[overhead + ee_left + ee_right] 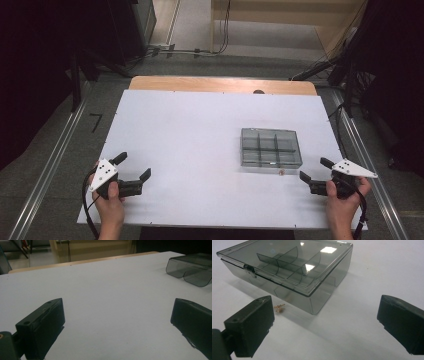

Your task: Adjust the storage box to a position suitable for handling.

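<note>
**A:** So where is everything right now? The box (271, 147) sits shut toward the right edge of the worktop (190, 150), latch on the near side, dividers visible through the smoky lid. There's a tiny gold piece (279, 307) lying on the worktop just beside the box's near wall, not touching it as far as I can tell.

**B:** Yeah, and both grippers hold nothing. Right gripper (313, 169) sits near the right end of the near edge, jaws spread wide, aimed at the box and that gold bit. Left gripper (133, 166) is over by the near left corner, jaws also spread, well apart from the box.

**A:** What worries me is the gold piece. It's small and flat on a slick surface, so my guess is a jaw coming in low just shoves it under the box wall or flicks it toward the near edge.

**B:** Same with the box. It looks light, and nothing's bracing it. Poke the latch with one gripper and I'd bet it slides instead of popping open.

**A:** So the left one probably has to come over and pin it.
</note>
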`<state>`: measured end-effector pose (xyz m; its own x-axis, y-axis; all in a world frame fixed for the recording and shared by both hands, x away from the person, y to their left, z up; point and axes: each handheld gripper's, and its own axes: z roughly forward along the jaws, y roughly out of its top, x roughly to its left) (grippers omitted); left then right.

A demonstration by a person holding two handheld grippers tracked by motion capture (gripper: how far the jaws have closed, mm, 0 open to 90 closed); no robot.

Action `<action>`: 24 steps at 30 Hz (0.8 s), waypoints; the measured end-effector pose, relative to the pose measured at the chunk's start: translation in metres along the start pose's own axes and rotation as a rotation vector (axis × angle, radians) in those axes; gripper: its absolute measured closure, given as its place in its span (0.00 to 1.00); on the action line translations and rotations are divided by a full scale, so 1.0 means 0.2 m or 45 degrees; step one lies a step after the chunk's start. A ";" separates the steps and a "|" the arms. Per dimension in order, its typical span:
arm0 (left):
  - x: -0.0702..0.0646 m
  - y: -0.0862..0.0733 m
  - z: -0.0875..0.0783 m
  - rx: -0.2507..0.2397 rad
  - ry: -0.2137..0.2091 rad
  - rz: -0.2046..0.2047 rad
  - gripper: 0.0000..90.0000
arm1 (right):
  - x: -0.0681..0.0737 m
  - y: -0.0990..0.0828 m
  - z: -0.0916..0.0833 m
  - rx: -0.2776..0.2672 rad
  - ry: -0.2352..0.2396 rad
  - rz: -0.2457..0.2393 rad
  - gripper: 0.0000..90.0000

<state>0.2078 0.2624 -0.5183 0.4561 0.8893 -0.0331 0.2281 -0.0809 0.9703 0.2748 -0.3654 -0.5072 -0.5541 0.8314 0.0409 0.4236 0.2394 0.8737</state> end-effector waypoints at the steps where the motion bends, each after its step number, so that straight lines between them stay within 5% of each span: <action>1: 0.00 0.00 0.00 -0.003 -0.004 -0.004 0.00 | 0.00 0.00 0.00 0.000 0.000 0.000 0.00; 14: -0.01 0.00 0.01 0.007 -0.015 0.007 0.00 | 0.01 0.08 -0.02 0.021 0.003 0.021 0.00; 24: -0.01 -0.01 0.00 -0.004 -0.021 0.003 0.00 | -0.02 0.22 -0.04 0.008 -0.006 0.061 0.00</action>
<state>0.2069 0.2599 -0.5196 0.4707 0.8816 -0.0349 0.2247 -0.0815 0.9710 0.2898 -0.3616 -0.4657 -0.5297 0.8444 0.0803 0.4540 0.2023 0.8677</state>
